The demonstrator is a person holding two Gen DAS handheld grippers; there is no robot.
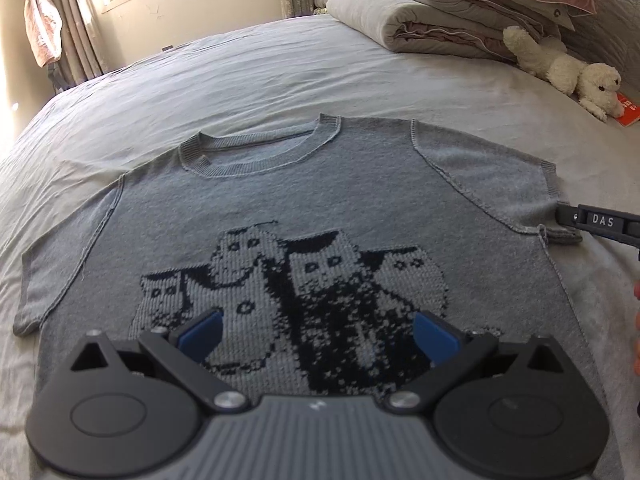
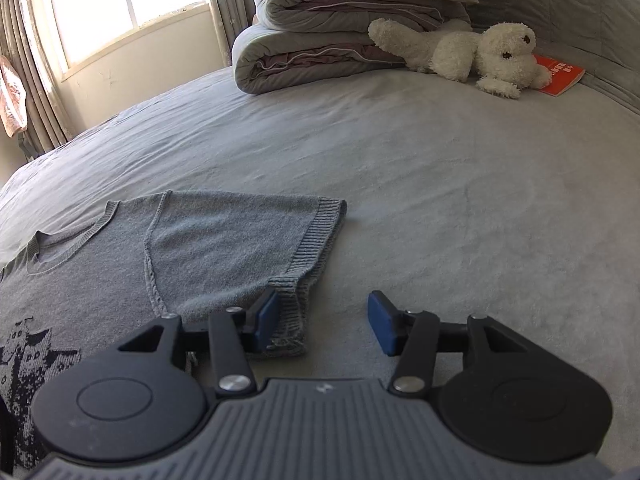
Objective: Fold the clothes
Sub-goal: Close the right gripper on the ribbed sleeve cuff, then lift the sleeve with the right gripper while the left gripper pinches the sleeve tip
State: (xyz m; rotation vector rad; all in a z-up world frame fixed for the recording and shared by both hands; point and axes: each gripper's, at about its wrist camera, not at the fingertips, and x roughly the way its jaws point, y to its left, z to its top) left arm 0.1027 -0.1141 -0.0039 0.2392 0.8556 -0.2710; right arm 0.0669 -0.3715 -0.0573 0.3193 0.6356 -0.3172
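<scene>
A grey knitted short-sleeved sweater (image 1: 312, 200) with a dark cat pattern lies flat and face up on the bed, its collar toward the far side. My left gripper (image 1: 318, 334) hovers open above the cat pattern with nothing between its blue pads. My right gripper (image 2: 324, 322) stands open at the sweater's right sleeve (image 2: 244, 248). The sleeve's ribbed cuff corner (image 2: 290, 312) lies just inside the left pad and nothing presses on it. In the left wrist view the right gripper's black finger (image 1: 592, 222) rests at that sleeve corner.
A grey sheet (image 2: 440, 200) covers the bed. Folded quilts (image 2: 320, 36) are stacked at the far side, with a white plush dog (image 2: 472, 54) and an orange book (image 2: 560, 76) beside them. A window and curtains (image 2: 24, 60) stand at the far left.
</scene>
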